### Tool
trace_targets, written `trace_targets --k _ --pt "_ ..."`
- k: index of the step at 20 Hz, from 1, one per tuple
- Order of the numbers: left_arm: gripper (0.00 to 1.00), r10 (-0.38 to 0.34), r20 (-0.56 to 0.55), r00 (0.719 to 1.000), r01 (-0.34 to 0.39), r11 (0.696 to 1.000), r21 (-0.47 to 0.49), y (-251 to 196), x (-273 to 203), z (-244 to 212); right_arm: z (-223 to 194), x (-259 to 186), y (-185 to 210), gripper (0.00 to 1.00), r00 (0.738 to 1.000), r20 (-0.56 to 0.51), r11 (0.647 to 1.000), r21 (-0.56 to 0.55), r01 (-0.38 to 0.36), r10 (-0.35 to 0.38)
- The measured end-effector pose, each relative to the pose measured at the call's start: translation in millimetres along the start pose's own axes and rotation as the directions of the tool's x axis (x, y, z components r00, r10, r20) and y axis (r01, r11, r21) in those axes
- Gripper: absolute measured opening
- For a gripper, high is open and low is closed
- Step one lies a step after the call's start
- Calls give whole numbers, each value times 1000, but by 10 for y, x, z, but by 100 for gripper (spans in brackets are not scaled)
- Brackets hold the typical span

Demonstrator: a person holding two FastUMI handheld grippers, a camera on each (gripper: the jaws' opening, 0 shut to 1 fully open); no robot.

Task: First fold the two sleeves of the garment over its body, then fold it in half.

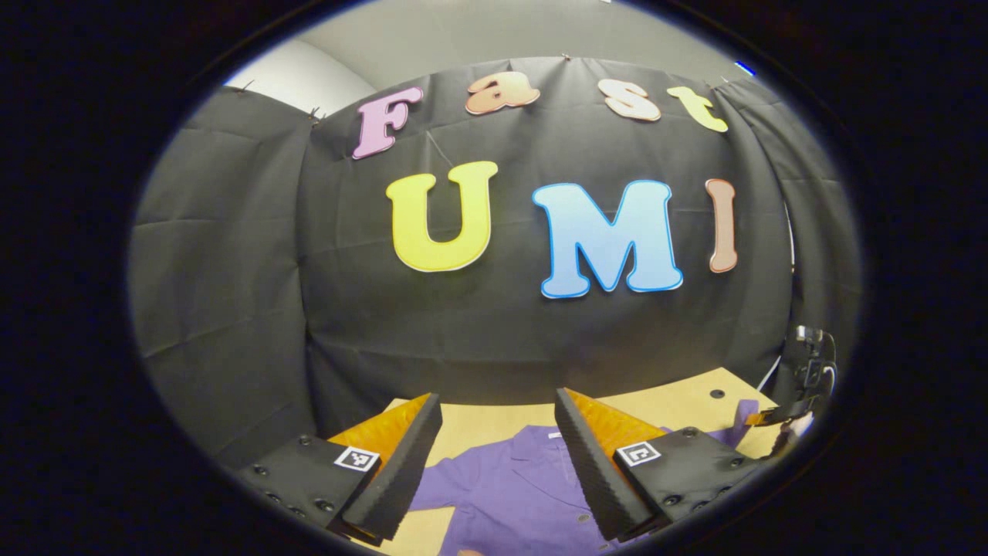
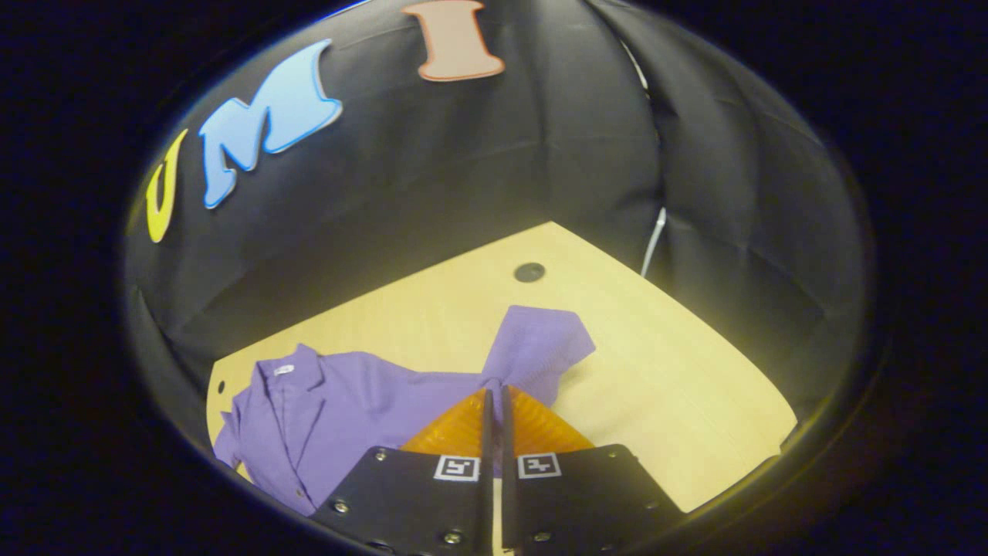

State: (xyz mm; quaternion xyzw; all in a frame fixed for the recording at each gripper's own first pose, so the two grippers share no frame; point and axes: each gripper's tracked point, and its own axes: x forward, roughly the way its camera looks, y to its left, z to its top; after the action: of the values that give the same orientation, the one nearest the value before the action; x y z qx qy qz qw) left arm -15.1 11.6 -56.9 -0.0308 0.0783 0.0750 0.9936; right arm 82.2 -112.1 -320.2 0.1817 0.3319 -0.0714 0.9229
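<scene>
In the right gripper view, the right gripper [image 2: 495, 395] sits nearest, its two fingers [image 2: 463, 425] pressed together with only a thin slit between them. Their tips meet the purple garment [image 2: 363, 409] where the sleeve [image 2: 540, 344] joins the body, and a bit of cloth appears to be pinched there, though the contact itself is hard to make out. Beyond the tips, that sleeve angles up and away from the body, lying flat on the light wooden table [image 2: 679, 371]. The rest of the garment spreads to the left of the fingers, front side up, with a row of buttons along the placket and its collar [image 2: 289, 374] toward the far left edge of the table. Farther back a small dark round spot [image 2: 529, 272] marks the tabletop, and a pale cable [image 2: 652, 243] hangs at the corner where the black cloth walls meet.

In the left gripper view, the left gripper [image 1: 498, 413] is closest, held above the table with its fingers [image 1: 401, 463] spread wide and nothing between them. Through the gap lies the garment's body with its collar. Off to the right, near the table's far edge, the right gripper [image 1: 760, 418] shows with a hand behind it, beside the outstretched sleeve. The black cloth wall [image 1: 231, 270] stands behind.
</scene>
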Motion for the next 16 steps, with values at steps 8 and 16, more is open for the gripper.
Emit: trace_targets --k 8,16 --pt "99 33 5 999 -33 999 -1 540 -161 -121 102 -294 1531 4 976 50 971 -120 -207 214" --pt "99 105 4 994 -105 994 24 1221 -435 -237 -459 -538 2779 4 927 -31 901 -223 -371 374"
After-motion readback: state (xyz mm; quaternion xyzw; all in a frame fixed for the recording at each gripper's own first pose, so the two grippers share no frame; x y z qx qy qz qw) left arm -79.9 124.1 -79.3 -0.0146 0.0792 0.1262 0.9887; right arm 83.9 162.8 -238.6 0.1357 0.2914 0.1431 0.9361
